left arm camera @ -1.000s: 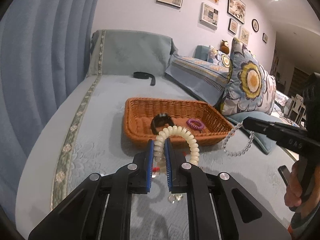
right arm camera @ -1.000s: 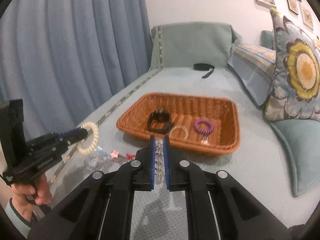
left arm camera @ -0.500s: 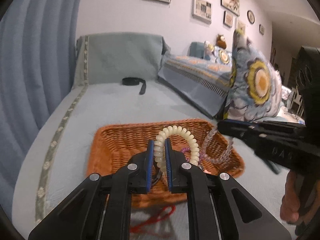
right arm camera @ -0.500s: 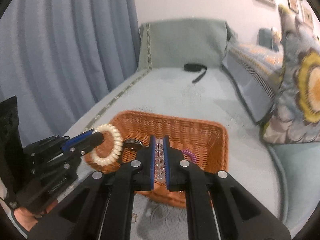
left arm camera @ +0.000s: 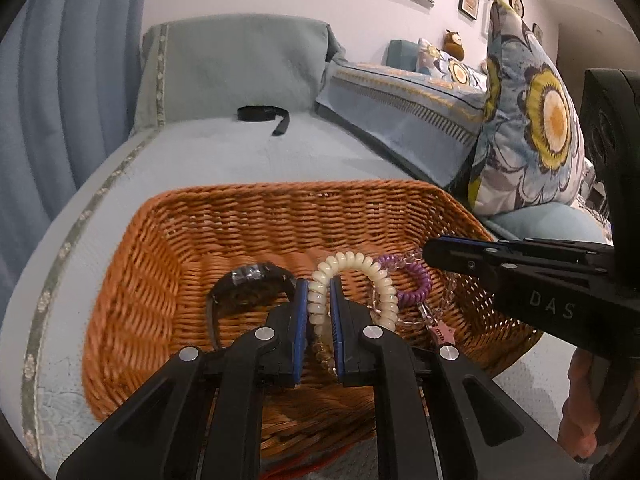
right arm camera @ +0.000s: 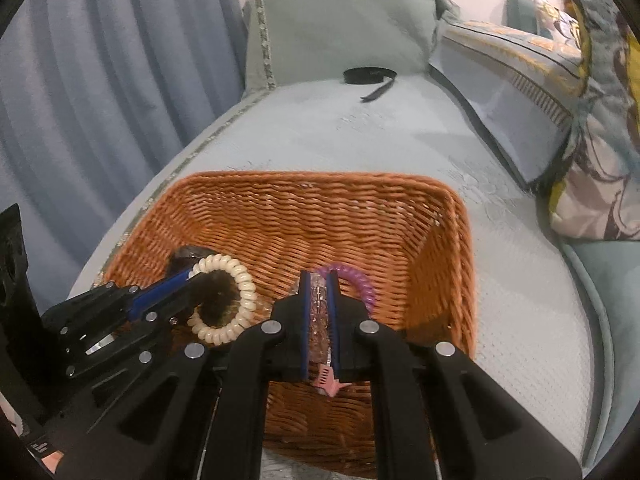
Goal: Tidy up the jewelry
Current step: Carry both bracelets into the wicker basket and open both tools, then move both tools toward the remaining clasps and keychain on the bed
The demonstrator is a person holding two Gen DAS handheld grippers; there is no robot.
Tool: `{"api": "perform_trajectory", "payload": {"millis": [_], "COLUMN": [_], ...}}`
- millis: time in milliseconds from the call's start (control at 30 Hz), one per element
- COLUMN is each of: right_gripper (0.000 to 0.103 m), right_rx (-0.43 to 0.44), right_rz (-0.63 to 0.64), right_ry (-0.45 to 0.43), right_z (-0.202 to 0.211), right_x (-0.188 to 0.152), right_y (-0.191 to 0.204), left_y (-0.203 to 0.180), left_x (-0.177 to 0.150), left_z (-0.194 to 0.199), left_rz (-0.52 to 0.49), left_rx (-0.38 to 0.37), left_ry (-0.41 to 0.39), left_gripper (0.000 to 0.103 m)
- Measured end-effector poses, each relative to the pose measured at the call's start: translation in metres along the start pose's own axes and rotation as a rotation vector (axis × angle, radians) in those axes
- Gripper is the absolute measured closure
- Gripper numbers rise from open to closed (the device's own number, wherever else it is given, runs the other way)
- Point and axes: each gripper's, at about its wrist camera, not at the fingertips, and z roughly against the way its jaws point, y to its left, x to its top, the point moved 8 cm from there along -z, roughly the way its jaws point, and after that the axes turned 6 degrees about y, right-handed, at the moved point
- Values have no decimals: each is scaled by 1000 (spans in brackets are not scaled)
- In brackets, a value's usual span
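An orange wicker basket (left arm camera: pixel 248 216) (right arm camera: pixel 312 208) sits on a light blue bed. My left gripper (left arm camera: pixel 319 280) is shut on a cream spiral bracelet (left arm camera: pixel 360 266) and holds it low inside the basket; it also shows in the right wrist view (right arm camera: pixel 240 292). My right gripper (right arm camera: pixel 319 280) is shut on a clear bead bracelet (right arm camera: pixel 319 312) over the basket's right part; this gripper shows in the left wrist view (left arm camera: pixel 430 250). A black watch (left arm camera: pixel 248 284) and a purple spiral band (left arm camera: pixel 416 276) (right arm camera: pixel 358 280) lie in the basket.
A black strap (left arm camera: pixel 262 114) (right arm camera: pixel 370 76) lies far back on the bed. Blue curtains (right arm camera: pixel 100 80) hang at the left. A floral pillow (left arm camera: pixel 536 120) and a striped cushion (left arm camera: pixel 400 104) stand at the right. A small pink charm (right arm camera: pixel 328 380) lies under my right gripper.
Both grippers have moved forward and down from in front of the basket to inside it, each still holding its bracelet.
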Motion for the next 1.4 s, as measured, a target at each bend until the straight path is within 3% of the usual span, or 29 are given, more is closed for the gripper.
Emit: {"api": "perform_trajectory", "payload": {"millis": [100,133,200,267,367,633,833,1133,1400], "right_gripper": [96,96,91,79,77,77,77,77,77], "right_rx": [6,14,10,18,36,71,81,85,83], "right_rz": [-18,-23,-36,-46,-49,-11,44,90,58], "right_ry": [-2,-6,-17,-35,-63,-136,-147,-70,-24], "right_z": [3,5,12,24,46,107,122,80,59], "right_x": [-1,-2,-2,-5,-10,-41,-76,-115,-125], "right_y": [-3,-4,-6,-7,-1,38,68,84,70], "left_y": [-2,-2,-1,0,2,28,48,106,142], "left_x": [-1,-1,0,2,3,-16,-54,-95,-124], "left_z": [3,6,17,34,66,168,218,210,174], "left_rz": [2,2,3,10,14,68,117,246,292], "left_rx": [-14,-18,-18,-33,-42,-64,-49,-19,3], "left_ry": [-4,-10,-31,-57,-106,-215,-243,-201,-40], "left_gripper": [90,82,76,71,65,64,64,64,64]}}
